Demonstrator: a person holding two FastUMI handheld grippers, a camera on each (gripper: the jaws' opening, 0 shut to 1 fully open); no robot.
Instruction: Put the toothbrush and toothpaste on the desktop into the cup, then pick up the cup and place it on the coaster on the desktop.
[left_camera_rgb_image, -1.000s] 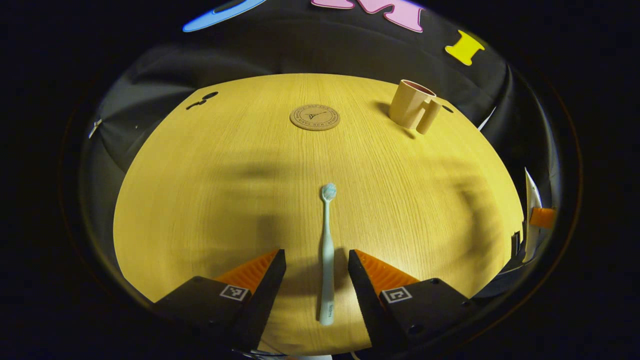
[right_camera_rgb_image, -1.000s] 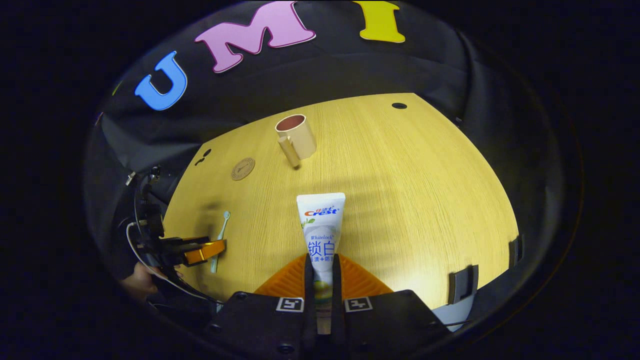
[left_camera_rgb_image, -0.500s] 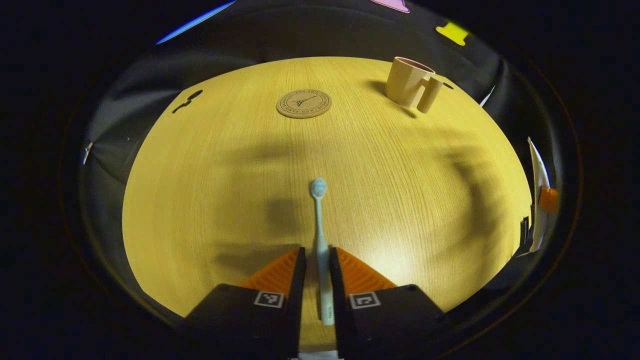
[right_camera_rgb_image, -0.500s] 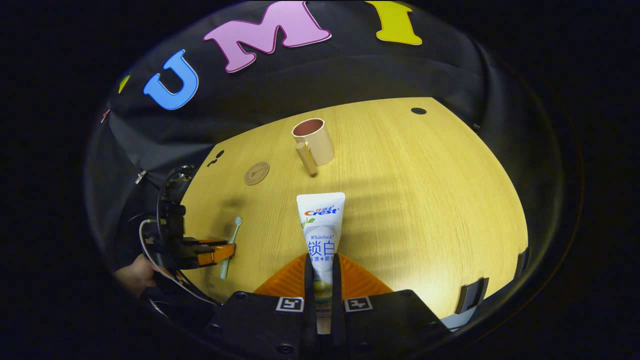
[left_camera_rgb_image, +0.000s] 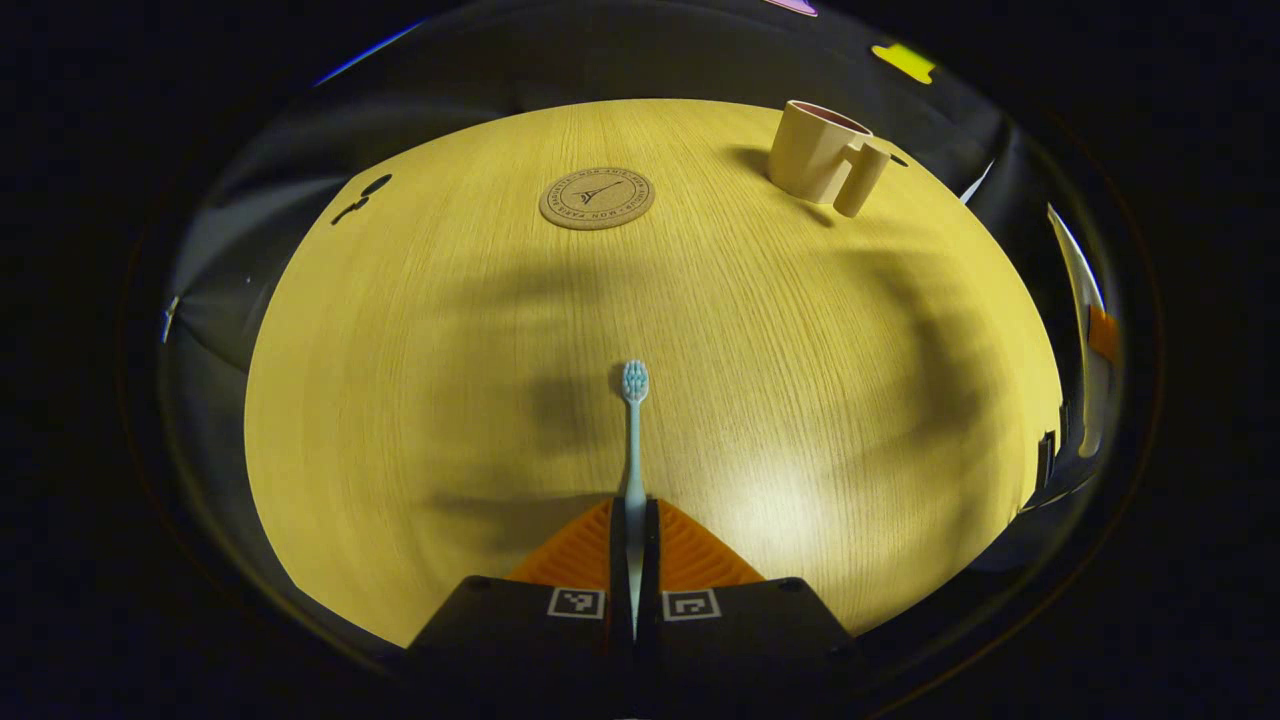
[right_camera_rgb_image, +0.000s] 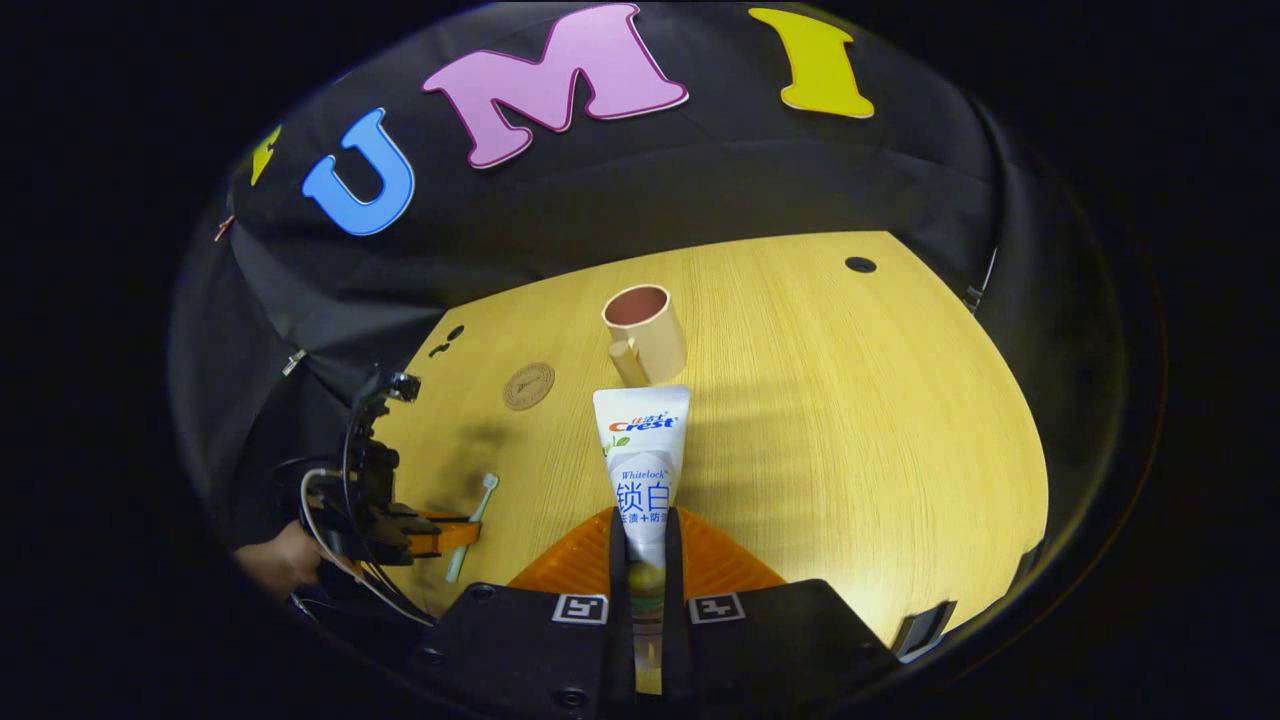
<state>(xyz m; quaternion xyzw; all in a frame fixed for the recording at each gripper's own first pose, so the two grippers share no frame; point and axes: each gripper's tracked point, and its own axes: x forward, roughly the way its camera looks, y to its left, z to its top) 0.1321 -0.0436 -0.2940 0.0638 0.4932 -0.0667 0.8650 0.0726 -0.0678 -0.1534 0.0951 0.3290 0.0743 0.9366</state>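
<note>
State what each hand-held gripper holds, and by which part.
The left hand-held gripper pinches the toothbrush by its handle; the right hand-held gripper pinches the toothpaste near its cap end.

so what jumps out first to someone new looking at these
Each gripper is clamped on something: the right gripper on a toothpaste tube, the left gripper on a toothbrush. Beyond them on the table stand the cup, empty, and the coaster.

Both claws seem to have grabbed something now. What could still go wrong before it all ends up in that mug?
The left gripper pinches the thin pale-blue toothbrush near its tail, so it could swivel. The right gripper holds the white toothpaste tube by its low end. Both aim for one narrow beige handled cup, which might tip.
</note>
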